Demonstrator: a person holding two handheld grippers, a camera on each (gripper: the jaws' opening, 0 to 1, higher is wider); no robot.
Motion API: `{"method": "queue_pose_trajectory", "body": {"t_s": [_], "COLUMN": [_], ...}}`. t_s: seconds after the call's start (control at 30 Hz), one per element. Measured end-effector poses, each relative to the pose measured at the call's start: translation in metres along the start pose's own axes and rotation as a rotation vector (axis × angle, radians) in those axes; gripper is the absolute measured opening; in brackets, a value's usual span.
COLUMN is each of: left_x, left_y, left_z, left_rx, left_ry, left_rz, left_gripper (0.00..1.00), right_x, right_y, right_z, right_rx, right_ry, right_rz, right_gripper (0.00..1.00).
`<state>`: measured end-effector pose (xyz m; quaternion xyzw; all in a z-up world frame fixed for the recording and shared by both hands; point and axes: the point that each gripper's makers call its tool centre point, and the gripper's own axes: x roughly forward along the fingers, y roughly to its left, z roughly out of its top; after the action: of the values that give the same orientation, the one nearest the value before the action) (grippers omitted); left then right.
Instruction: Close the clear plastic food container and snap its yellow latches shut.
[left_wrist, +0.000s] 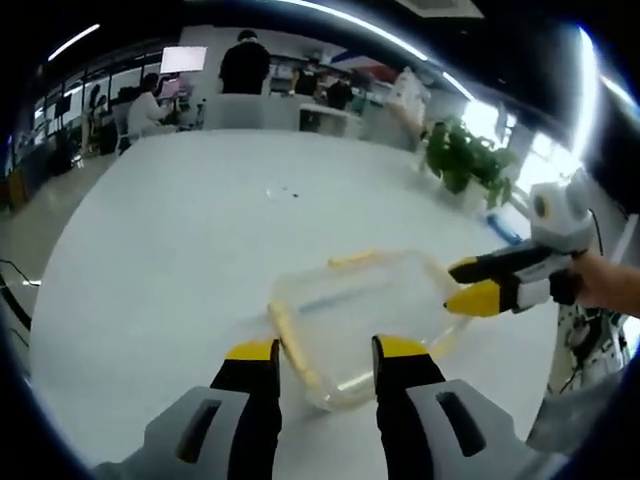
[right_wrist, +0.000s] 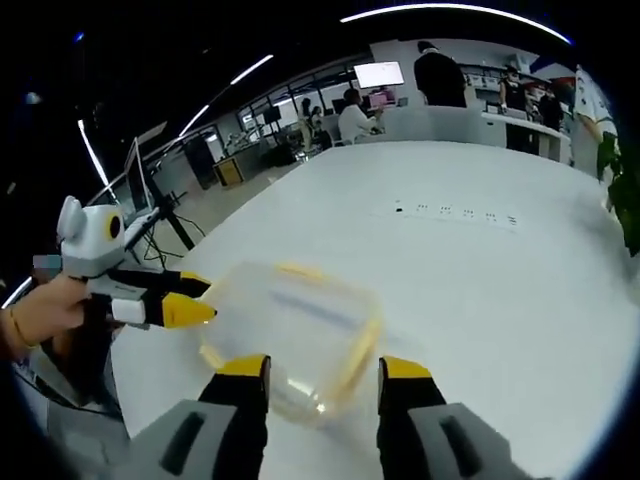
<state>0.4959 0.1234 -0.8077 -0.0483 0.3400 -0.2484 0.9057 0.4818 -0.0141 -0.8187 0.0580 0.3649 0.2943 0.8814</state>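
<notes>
A clear plastic food container (left_wrist: 365, 305) with yellow latches lies on the white table (left_wrist: 180, 240). One latch (left_wrist: 296, 346) runs along its left side and another (left_wrist: 355, 258) along its far side. My left gripper (left_wrist: 325, 350) is open, and the container's near corner sits between its jaws. The right gripper (left_wrist: 468, 285) reaches in from the right, its tips at the container's right edge. In the right gripper view the container (right_wrist: 290, 325) sits just past my open right gripper (right_wrist: 325, 367), and the left gripper (right_wrist: 192, 298) points at its left side. The picture is too blurred to tell whether the latches are snapped.
A potted plant (left_wrist: 462, 158) stands at the table's far right edge. Small dark marks (right_wrist: 455, 212) dot the middle of the table. People sit and stand at desks (left_wrist: 245, 65) beyond the far end. A hand (right_wrist: 45, 310) holds the left gripper.
</notes>
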Motion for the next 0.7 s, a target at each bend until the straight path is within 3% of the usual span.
{"method": "queue_pose_trajectory", "body": {"t_s": [0.17, 0.3, 0.37, 0.53, 0.63, 0.7], "left_x": [-0.02, -0.035, -0.042, -0.059, -0.07, -0.077], "left_y": [0.005, 0.003, -0.001, -0.013, -0.016, -0.015], "left_z": [0.005, 0.004, 0.006, 0.001, -0.005, -0.011], "left_rx": [0.0, 0.053, 0.052, 0.074, 0.004, 0.013], "left_ry": [-0.048, -0.077, -0.117, -0.158, -0.181, -0.182], "left_rz": [0.011, 0.018, 0.007, -0.002, -0.022, -0.012], "left_gripper": [0.41, 0.44, 0.46, 0.5, 0.56, 0.58], "right_x": [-0.017, -0.03, -0.037, -0.056, -0.069, -0.077], "right_y": [0.003, 0.004, 0.004, 0.001, 0.003, 0.006], "right_z": [-0.015, -0.028, -0.031, -0.021, -0.016, -0.016], "right_rx": [-0.019, -0.025, -0.026, 0.003, 0.016, 0.018], "right_ry": [0.001, 0.008, 0.006, -0.091, -0.125, -0.134], "right_rz": [-0.018, -0.028, -0.034, -0.078, -0.079, -0.077], "right_gripper": [0.48, 0.48, 0.48, 0.49, 0.5, 0.5]}}
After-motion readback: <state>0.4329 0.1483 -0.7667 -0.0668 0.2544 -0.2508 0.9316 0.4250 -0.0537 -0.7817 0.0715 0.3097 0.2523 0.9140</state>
